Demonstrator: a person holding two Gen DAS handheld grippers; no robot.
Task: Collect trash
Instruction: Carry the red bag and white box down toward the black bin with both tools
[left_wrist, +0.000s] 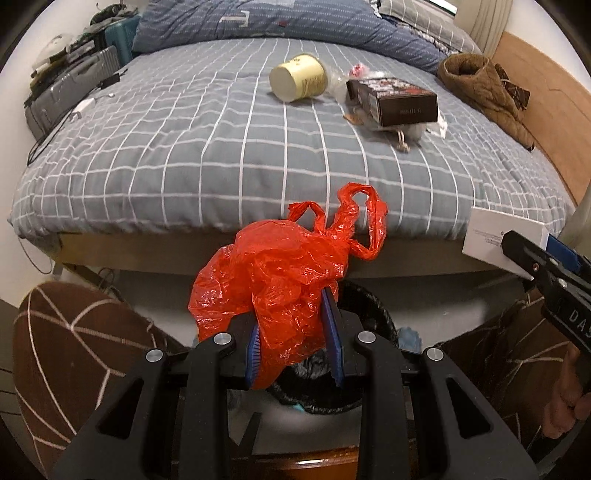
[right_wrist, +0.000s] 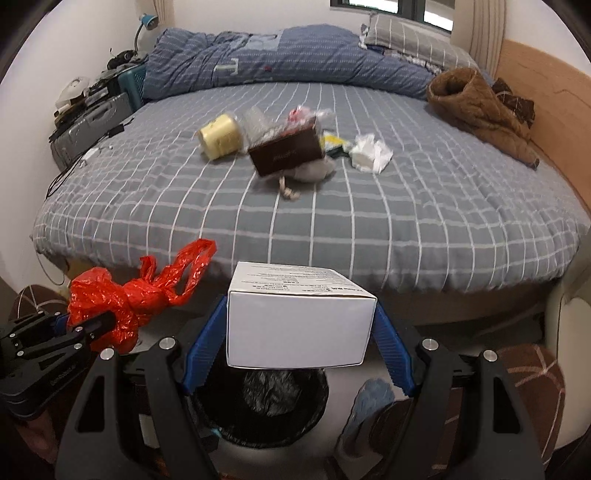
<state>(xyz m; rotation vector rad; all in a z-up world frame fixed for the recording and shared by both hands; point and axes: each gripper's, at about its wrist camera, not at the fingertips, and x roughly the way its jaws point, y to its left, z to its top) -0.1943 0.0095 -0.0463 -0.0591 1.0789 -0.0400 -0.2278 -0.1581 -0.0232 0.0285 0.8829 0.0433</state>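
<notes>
My left gripper (left_wrist: 295, 332) is shut on a crumpled red plastic bag (left_wrist: 280, 273), held over a black-lined trash bin (left_wrist: 373, 321) on the floor in front of the bed. The same bag (right_wrist: 122, 299) shows at the left of the right wrist view. My right gripper (right_wrist: 299, 328) is shut on a white cardboard box (right_wrist: 299, 328), its blue pads pressed on both sides, above the bin (right_wrist: 266, 402). That box (left_wrist: 495, 236) appears at the right edge of the left wrist view. On the bed lie a yellow cup (left_wrist: 299, 77), a dark brown box (left_wrist: 395, 99) and white crumpled paper (right_wrist: 369, 153).
The bed (left_wrist: 184, 147) has a grey checked cover, with a blue duvet (right_wrist: 280, 55) and a brown jacket (right_wrist: 480, 110) at its far side. A grey suitcase (left_wrist: 70, 88) and clutter stand at the left. Brown patterned slippers (left_wrist: 81, 354) flank the bin on the floor.
</notes>
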